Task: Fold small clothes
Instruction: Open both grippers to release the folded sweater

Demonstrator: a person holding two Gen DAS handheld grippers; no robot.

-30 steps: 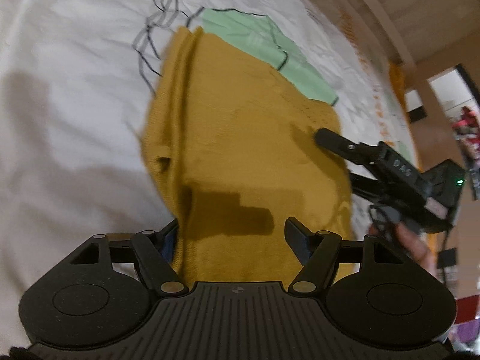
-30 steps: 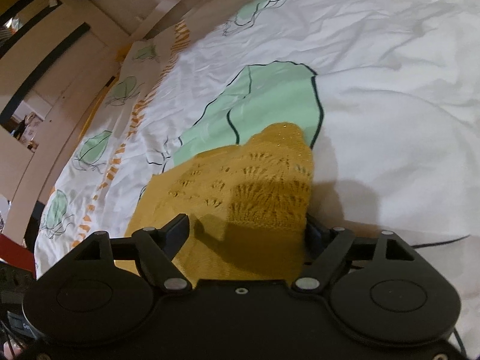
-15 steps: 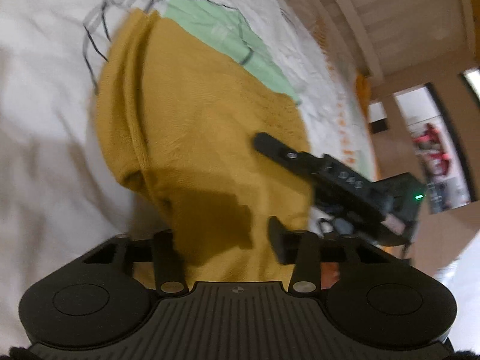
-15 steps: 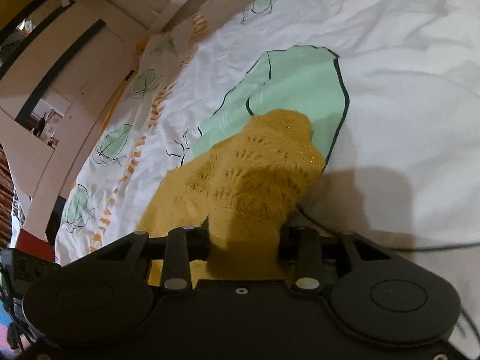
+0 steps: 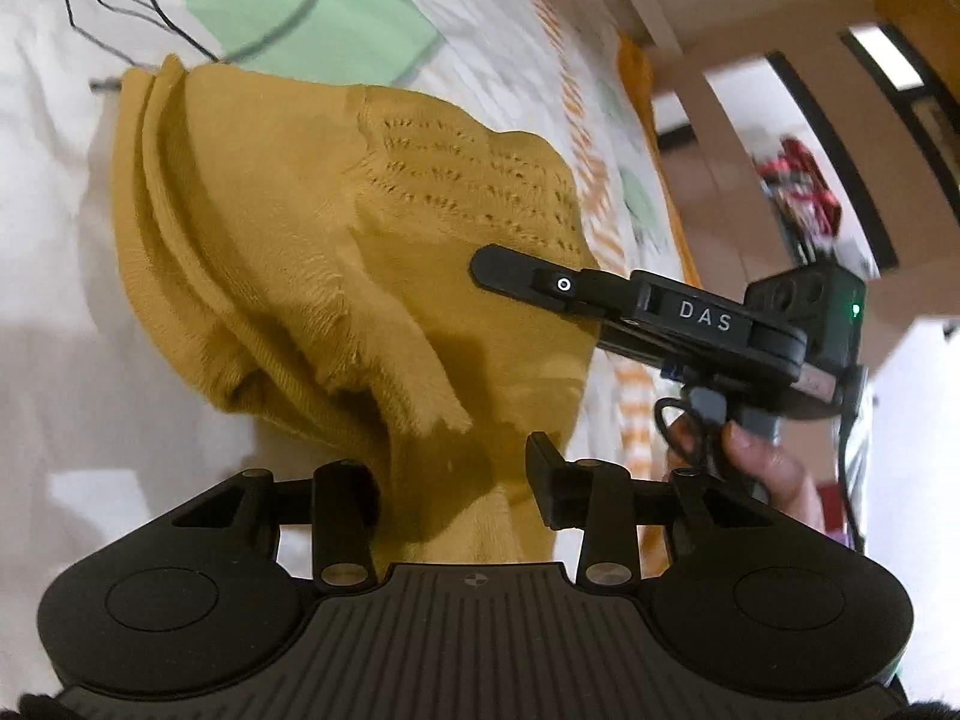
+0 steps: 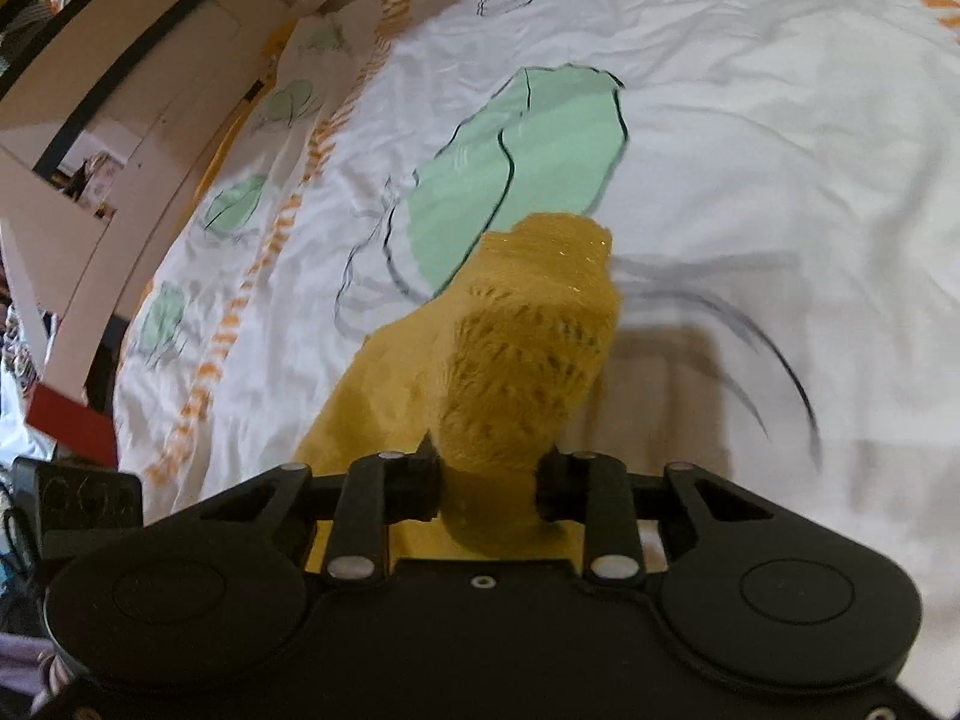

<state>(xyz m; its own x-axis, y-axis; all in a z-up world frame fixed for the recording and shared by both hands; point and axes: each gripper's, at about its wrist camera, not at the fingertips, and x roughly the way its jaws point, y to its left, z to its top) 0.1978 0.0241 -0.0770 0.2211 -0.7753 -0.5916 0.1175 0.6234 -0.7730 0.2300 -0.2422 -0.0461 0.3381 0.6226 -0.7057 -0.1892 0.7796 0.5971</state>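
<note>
A mustard-yellow knitted garment [image 5: 312,228] with a lacy openwork band hangs bunched above the white bedsheet [image 5: 48,312]. My left gripper [image 5: 456,480] is shut on its near edge; the cloth fills the gap between the fingers. My right gripper [image 6: 489,480] is shut on the lacy end of the same garment [image 6: 528,348], which rises in a bunch from its fingers. The right gripper also shows in the left wrist view [image 5: 630,300], at the garment's right side, held by a hand.
The bedsheet [image 6: 750,150] has green leaf prints [image 6: 528,162] and orange dashes. A wooden bed frame [image 5: 678,60] and doorway lie beyond the bed's edge. A red box [image 6: 66,420] sits on the floor at the left.
Both grippers closed on the garment and lifted it off the sheet; it went from lying flat to hanging bunched between them.
</note>
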